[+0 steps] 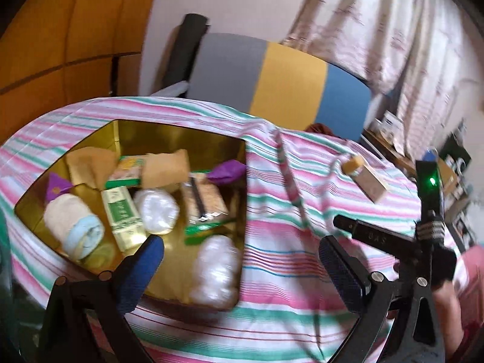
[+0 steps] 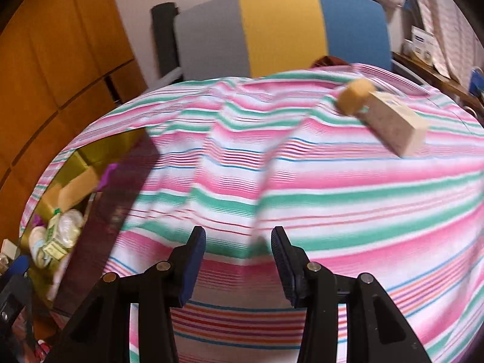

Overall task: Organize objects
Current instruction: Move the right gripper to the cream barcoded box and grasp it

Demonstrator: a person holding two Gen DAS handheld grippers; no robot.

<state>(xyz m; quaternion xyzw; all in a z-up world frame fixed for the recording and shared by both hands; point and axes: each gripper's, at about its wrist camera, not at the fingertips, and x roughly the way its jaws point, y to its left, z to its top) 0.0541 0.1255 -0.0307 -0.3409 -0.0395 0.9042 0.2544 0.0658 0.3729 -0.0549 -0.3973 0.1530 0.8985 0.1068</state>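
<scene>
A gold box (image 1: 181, 133) sits on the striped cloth (image 1: 302, 242) at the left and holds several small items: rolled towels, green-and-white packets, brown pouches, purple wrappers and clear plastic bags. My left gripper (image 1: 239, 254) is open and empty over the box's near right edge. A beige box (image 2: 396, 124) with a tan block (image 2: 354, 96) against it lies on the cloth at the far right. My right gripper (image 2: 237, 242) is open and empty above the cloth, well short of them. The gold box also shows at the left in the right wrist view (image 2: 99, 148).
A chair with a grey, yellow and blue back (image 1: 272, 81) stands behind the table. A wooden cabinet (image 1: 60, 30) is at the left. A cluttered shelf (image 1: 393, 133) is at the right. The right gripper's body (image 1: 393, 239) shows in the left wrist view.
</scene>
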